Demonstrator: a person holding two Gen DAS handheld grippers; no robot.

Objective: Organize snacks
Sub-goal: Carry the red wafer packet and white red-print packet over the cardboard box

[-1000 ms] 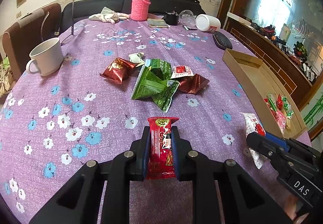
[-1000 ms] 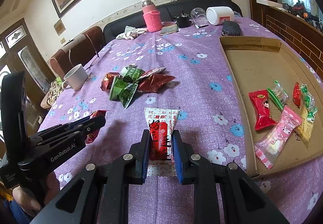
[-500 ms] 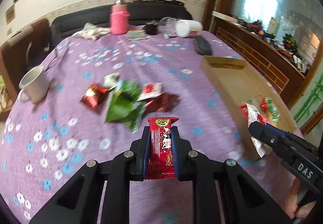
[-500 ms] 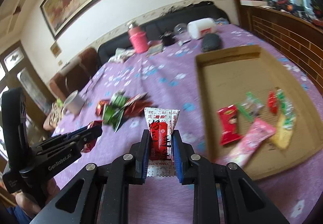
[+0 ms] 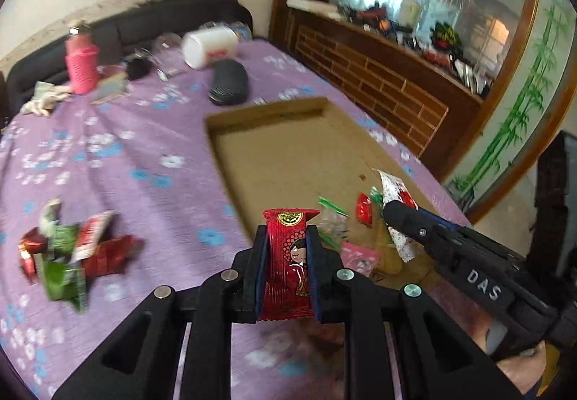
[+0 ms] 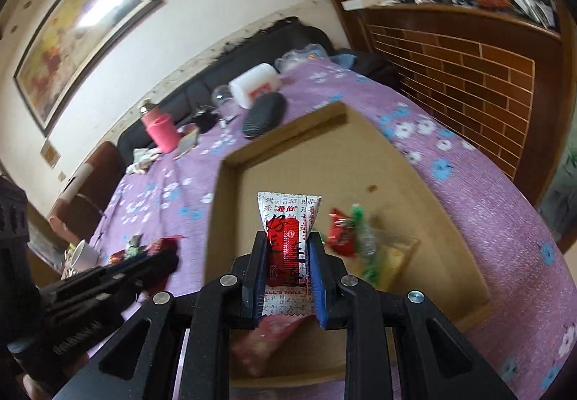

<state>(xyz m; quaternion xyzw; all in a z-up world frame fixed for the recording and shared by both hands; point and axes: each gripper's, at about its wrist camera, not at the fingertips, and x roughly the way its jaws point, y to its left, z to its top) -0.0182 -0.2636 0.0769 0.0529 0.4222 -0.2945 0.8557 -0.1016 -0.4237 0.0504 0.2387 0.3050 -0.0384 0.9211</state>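
Note:
My left gripper (image 5: 286, 237) is shut on a red snack packet (image 5: 288, 266) and holds it in the air at the near left edge of the cardboard tray (image 5: 288, 154). My right gripper (image 6: 286, 245) is shut on a white and red snack packet (image 6: 288, 230) and holds it above the cardboard tray (image 6: 306, 162). The right gripper also shows in the left wrist view (image 5: 396, 212), over the tray's near end. Several small snacks (image 5: 360, 219) lie in the tray. A pile of green and red snack packets (image 5: 68, 255) lies on the purple cloth at the left.
At the table's far end stand a pink bottle (image 5: 81, 64), a white jar on its side (image 5: 209, 46) and a black case (image 5: 229, 82). A white mug (image 6: 84, 254) stands at the left. A wooden cabinet (image 5: 378, 75) runs along the right.
Both grippers have risen from the cloth and swung right to the cardboard tray, each still holding its packet. The snack pile now lies off to the left.

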